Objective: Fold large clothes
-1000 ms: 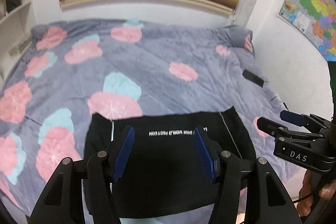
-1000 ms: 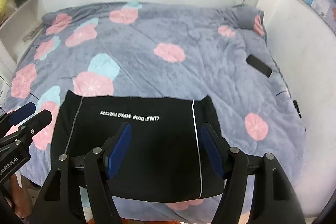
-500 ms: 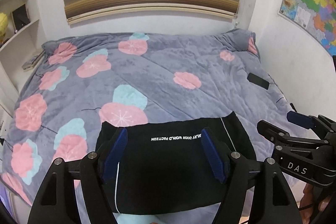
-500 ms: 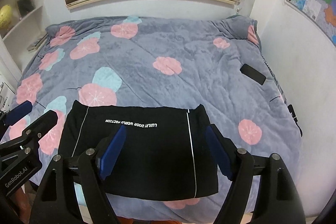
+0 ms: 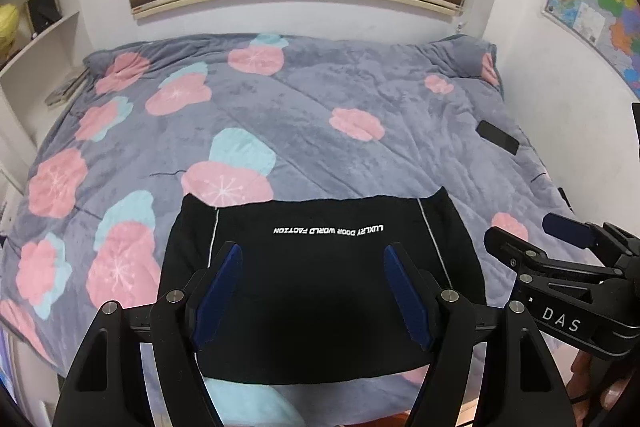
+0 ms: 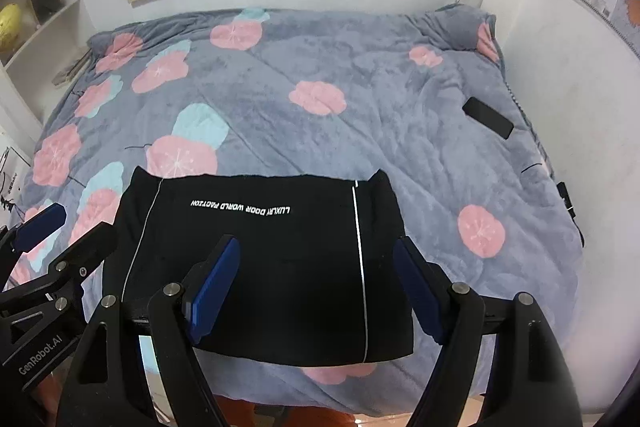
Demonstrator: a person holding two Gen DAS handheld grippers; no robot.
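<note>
Both grippers hang over the near edge of the bed, the left gripper (image 5: pixel 313 269) and right gripper (image 6: pixel 316 263) each having just spread its jaws wide, holding nothing. Beneath them the black garment (image 5: pixel 320 291) lies folded flat on the flowered blanket (image 5: pixel 304 115); a dark phone (image 6: pixel 489 117) lies far right.

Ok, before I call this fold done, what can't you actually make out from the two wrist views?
- Black garment, left wrist view: near corners hidden behind the left gripper.
- Same garment, right wrist view: near edge partly covered by the right gripper.
- How many layers are folded: not visible.
- Dark flat object on the blanket: too small to identify.
</note>
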